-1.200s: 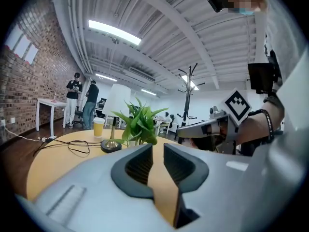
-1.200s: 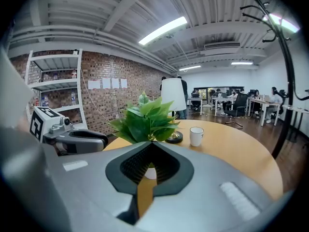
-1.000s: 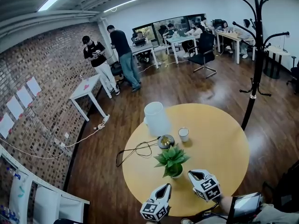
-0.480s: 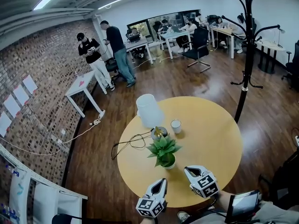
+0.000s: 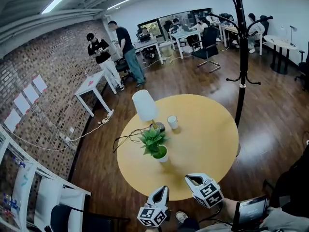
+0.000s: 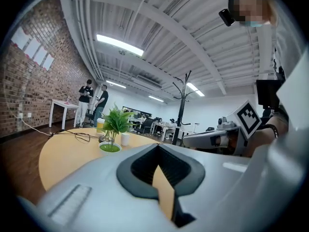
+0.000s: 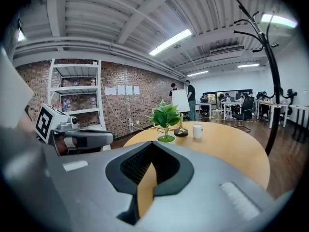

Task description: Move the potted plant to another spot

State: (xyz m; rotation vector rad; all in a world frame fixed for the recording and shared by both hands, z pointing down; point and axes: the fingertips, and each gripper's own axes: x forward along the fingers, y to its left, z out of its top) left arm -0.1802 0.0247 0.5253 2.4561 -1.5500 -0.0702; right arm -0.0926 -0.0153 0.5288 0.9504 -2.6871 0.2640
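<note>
Head view: the potted plant [image 5: 154,144] stands on the round yellow counter [image 5: 207,139], beside a lamp [image 5: 145,105] and a cup [image 5: 172,122]. The 2 tools, left tool [image 5: 163,190] and right tool [image 5: 191,180], are at the counter's near edge, well apart from the plant.
Left gripper view: jaws together, nothing between them.
Right gripper view: jaws likewise closed and empty, with the plant ahead.

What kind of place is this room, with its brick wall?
Most likely an open-plan office or co-working room: people sit at white desks at the far end, a black office chair stands nearby, and a coat stand rises beside the round yellow table.
</note>
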